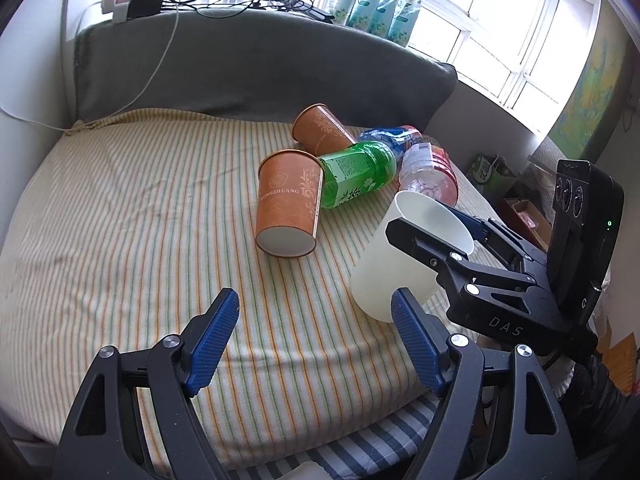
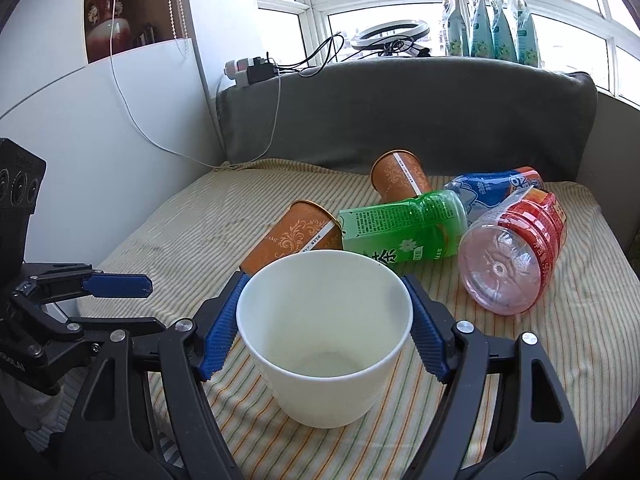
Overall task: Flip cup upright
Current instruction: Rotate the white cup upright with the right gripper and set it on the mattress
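- The white cup (image 2: 325, 336) is being held near the front right part of the striped bed cover (image 1: 120, 216), mouth facing up and toward the right wrist camera, base downward.
- Its long axis is being kept close to vertical, though a lean is being shown in the left wrist view, where the rim is tipped away from that camera; the flip is judged nearly complete, not finished.
- Whether the base is touching the cover cannot be told; setting down level and letting go are judged to be outstanding.
- The right hand-held gripper (image 2: 325, 322) is being kept clamped on the white cup, one blue pad on each side of the wall just below the rim.
- The left hand-held gripper (image 1: 316, 340) is being held spread apart and empty, just beside the cup.
- Two orange paper cups (image 1: 289, 204) and three plastic bottles (image 2: 404, 236) are lying on their sides behind the cup, and are being left untouched.
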The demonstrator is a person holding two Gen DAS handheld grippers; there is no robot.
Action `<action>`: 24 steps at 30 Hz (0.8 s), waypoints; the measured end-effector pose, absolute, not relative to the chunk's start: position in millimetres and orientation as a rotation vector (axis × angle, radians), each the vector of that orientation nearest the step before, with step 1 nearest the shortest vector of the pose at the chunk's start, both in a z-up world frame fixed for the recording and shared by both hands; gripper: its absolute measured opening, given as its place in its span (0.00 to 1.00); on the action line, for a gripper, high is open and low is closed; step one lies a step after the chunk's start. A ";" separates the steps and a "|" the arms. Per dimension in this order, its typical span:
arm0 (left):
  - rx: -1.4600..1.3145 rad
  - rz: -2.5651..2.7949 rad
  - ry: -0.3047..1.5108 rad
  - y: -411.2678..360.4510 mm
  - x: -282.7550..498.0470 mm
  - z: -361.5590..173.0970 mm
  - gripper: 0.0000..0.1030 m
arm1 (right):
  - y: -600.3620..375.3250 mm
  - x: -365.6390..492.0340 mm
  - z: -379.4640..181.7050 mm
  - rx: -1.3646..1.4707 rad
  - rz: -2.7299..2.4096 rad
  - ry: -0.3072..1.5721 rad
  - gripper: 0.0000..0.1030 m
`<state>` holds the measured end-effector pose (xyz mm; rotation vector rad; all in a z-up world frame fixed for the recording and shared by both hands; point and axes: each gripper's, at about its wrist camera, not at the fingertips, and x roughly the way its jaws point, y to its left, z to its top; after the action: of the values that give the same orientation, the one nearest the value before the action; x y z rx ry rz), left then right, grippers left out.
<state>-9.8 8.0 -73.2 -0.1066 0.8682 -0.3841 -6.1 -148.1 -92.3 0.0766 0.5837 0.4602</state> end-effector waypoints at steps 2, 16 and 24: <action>-0.106 -0.384 0.864 8.0 -11.3 -72.2 0.76 | -148.4 -8.0 -92.5 0.071 0.461 0.579 0.76; -0.099 -0.365 0.835 12.9 -23.7 -66.8 0.76 | -127.2 -31.6 -89.5 -0.104 0.449 0.495 0.84; -0.088 -0.356 0.812 13.0 -30.8 -61.6 0.76 | -134.1 -39.9 -76.3 -0.078 0.444 0.457 0.85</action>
<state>-30.8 13.0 -61.6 -0.0878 0.8123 -0.3563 -39.9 -134.1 -76.3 -0.0783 0.4566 0.4445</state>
